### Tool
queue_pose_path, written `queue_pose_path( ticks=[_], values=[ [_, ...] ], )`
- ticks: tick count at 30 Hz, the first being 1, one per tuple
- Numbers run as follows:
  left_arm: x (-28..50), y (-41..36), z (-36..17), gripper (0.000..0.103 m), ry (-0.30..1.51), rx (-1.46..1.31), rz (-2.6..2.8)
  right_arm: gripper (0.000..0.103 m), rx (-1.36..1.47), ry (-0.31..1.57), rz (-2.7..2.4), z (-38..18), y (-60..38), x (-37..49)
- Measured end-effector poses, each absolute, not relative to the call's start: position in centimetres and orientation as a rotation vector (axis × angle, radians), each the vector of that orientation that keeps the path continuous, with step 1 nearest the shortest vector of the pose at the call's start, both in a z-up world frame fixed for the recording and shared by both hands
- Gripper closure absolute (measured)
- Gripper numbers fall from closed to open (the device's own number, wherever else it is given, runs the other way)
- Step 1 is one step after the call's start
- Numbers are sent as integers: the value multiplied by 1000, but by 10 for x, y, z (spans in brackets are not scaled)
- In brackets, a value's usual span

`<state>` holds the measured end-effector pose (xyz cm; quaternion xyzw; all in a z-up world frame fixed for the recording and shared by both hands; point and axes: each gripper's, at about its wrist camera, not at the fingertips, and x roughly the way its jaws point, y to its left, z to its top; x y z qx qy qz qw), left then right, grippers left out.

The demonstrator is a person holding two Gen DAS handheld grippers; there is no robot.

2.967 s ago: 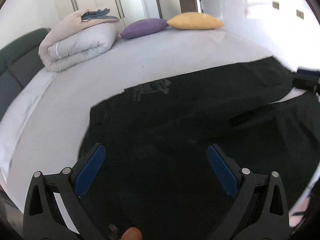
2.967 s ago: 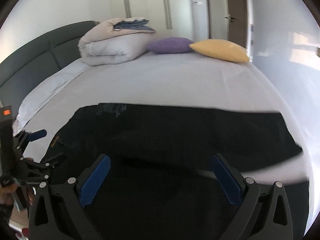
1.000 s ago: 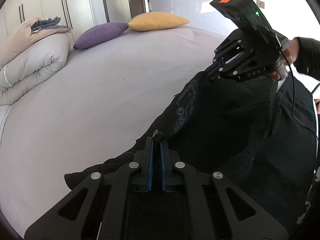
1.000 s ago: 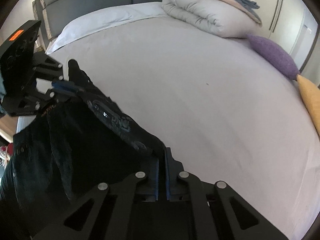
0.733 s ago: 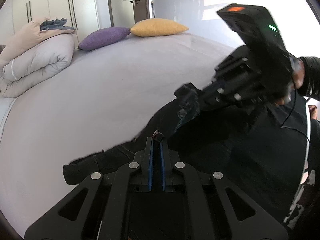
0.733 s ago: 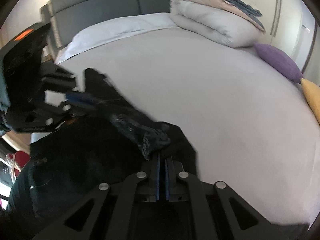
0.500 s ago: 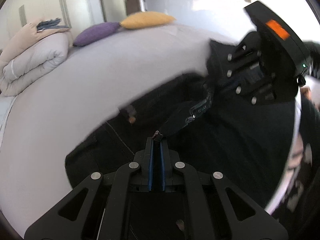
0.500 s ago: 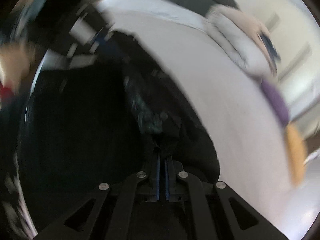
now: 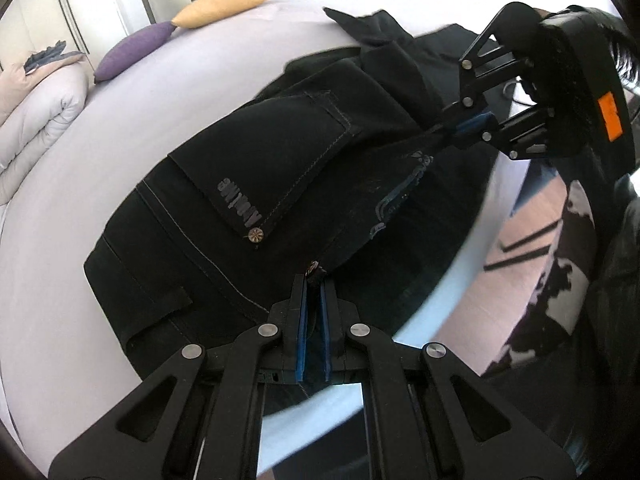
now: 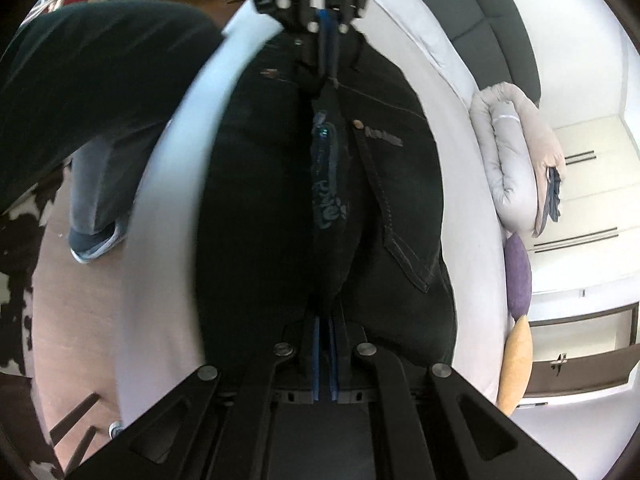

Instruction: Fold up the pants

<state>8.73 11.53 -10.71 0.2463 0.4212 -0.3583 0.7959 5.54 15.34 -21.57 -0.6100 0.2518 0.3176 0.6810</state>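
Note:
Black pants lie doubled over near the edge of the pale bed, a back pocket with a rivet facing up. My left gripper is shut on a fold of the fabric by a small metal button. My right gripper is shut on the same edge further along, and the cloth stretches taut between the two. In the right wrist view my right gripper pinches the pants at the bottom, and the left gripper faces it from the top.
A rolled duvet, a purple pillow and a yellow pillow sit at the far side of the bed. The person's leg and foot stand beside the bed's edge, over a pink floor and a patterned rug.
Both grippers, shut on the pants, have swung the held edge across toward the bed's near edge. The fabric now lies folded over itself. The right wrist view has rolled sideways.

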Motion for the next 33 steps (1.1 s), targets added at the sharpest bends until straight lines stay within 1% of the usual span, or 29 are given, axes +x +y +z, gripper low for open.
queue_pose_path(
  ticks=[2,6,11,20,21,24,29,33],
  values=[
    [63,117,-110,98,902,552,-772,98,-1392,557,702,-218,156,49],
    [54,118,-109,98,908,569,-787,98,-1404,553,695,-218,158,34],
    [52,116,-111,98,912,589,-792,98,-1434,550,691,-227,164,3],
    [45,126,-118,98,902,566,-772,98,-1433,553,672,-232,166,-3],
    [46,127,-118,95,894,563,-763,98,-1431,553,668,-233,166,-3],
    [46,132,-119,93,887,535,-738,95,-1435,566,649,-242,170,-2],
    [35,141,-104,91,921,563,-695,95,-1393,578,604,-245,174,-2],
    [41,156,-79,91,911,469,-655,95,-1379,580,578,-246,176,-3]
  ],
)
